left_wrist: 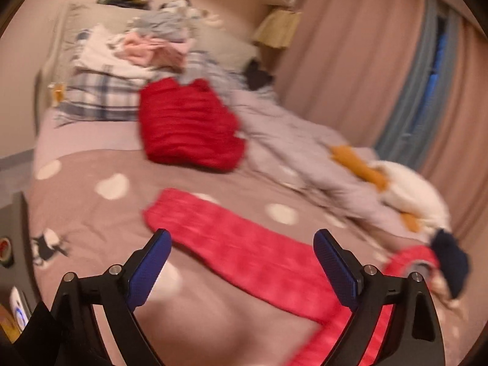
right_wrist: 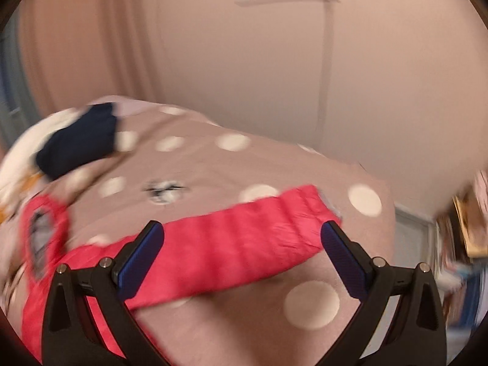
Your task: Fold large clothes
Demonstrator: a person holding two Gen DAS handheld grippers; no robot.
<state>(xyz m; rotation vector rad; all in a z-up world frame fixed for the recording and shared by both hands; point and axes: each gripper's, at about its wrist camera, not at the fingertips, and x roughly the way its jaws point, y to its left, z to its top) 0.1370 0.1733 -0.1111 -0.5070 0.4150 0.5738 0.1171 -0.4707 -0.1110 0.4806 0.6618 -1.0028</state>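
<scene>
Both views are motion-blurred; fine detail is not readable.

Left gripper (left_wrist: 242, 238): jaws spread wide, blue pads facing each other, nothing between them. It hovers above the bed, clear of the fabric.

Right gripper (right_wrist: 242, 230): jaws likewise spread wide and released. No cloth is pinched between the pads.

Task item: a pink quilted jacket (left_wrist: 244, 253) lies spread on the bedspread (left_wrist: 85, 213). In the left wrist view one long sleeve runs diagonally across the gap between the fingers, from upper left to lower right, where it passes behind the right-hand finger. In the right wrist view the sleeve (right_wrist: 231, 238) runs across behind both fingers, its cuff end to the right; the jacket's collar opening (right_wrist: 39, 238) shows at the left edge.

The bedspread is taupe with large pale dots and a small cartoon print.

Beyond the jacket, a folded red garment (left_wrist: 189, 125) rests on the bed. To its right lie a rumpled lilac cover (left_wrist: 289, 140), a white and orange plush toy (left_wrist: 402, 183) and a dark navy item (left_wrist: 451, 262).

Farthest back, a heap of mixed laundry (left_wrist: 152, 42) sits on a plaid pillow (left_wrist: 100, 97). Pink curtains (left_wrist: 350, 45) hang at right.
</scene>
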